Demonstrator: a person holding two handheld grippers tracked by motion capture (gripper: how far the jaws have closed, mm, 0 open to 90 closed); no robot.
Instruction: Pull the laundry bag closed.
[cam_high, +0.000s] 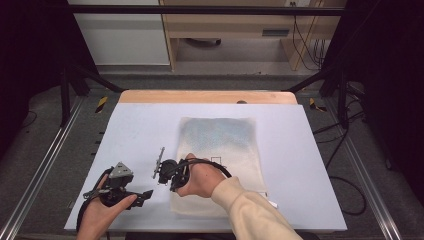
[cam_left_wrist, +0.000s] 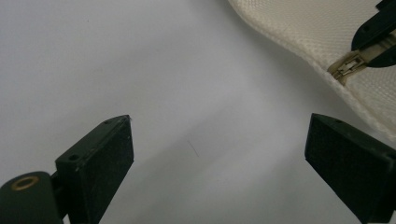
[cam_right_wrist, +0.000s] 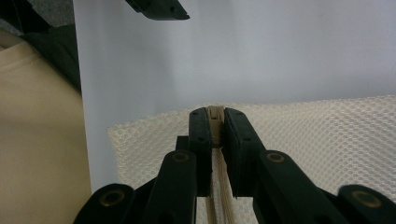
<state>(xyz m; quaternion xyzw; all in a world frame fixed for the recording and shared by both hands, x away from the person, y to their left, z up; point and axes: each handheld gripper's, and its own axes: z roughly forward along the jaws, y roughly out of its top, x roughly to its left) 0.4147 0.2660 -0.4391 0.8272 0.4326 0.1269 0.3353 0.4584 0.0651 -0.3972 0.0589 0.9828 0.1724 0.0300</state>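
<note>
Bag: mesh bag (cam_high: 220, 150), soft, light, limp, centre of frame
Hold: zipper pull (cam_right_wrist: 215, 122)
Right gripper (cam_right_wrist: 215, 133): clamped on zipper pull
Left gripper (cam_left_wrist: 219, 149): jaws apart, empty

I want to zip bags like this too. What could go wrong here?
1. The right gripper is clamped on just the small metal zipper pull; it might slip out when tugged.
2. The left gripper is open over the bare white table, holding nothing, so the cream mesh zip bag could slide or bunch up when pulled.
</note>
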